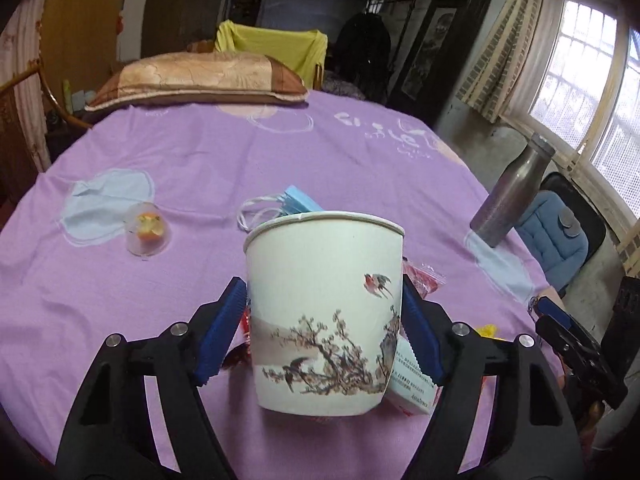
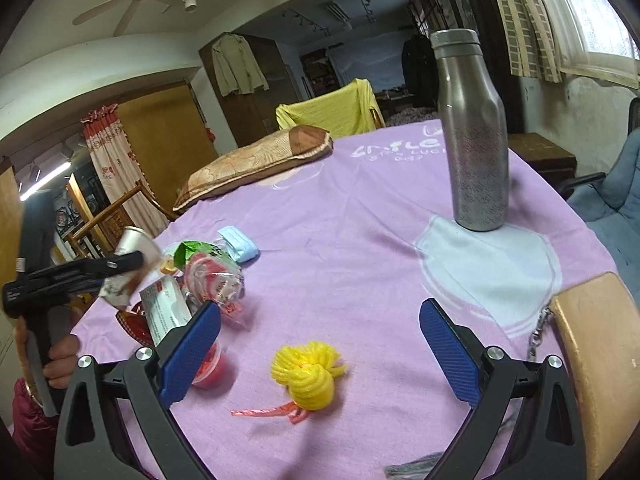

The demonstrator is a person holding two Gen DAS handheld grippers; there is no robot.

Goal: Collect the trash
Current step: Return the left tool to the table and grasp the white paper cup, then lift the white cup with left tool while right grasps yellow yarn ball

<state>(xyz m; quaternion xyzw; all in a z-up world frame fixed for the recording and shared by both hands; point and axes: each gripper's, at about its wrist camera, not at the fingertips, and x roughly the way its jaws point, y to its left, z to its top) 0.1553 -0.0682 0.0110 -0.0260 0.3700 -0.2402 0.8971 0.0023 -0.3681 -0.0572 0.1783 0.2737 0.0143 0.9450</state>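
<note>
Above the purple-clothed table (image 1: 320, 152), a paper cup (image 1: 324, 312) is clamped by the left gripper (image 1: 324, 332); the right gripper (image 2: 320, 356) is held apart over yellow netting (image 2: 308, 376).

The left gripper (image 1: 324, 328) has a matte black plastic frame with triangular cut-outs in its arms and round silver screws at the joints. Its fingers (image 1: 219, 332) carry royal-blue pads with a fine ribbed texture and serrated lower edges. The right gripper (image 2: 320, 354) is built the same: black linkage arms, silver screw heads, textured blue pads. In the right wrist view, the person's left hand (image 2: 60, 364) shows bare skin above a dark red quilted sleeve (image 2: 30, 424).
</note>
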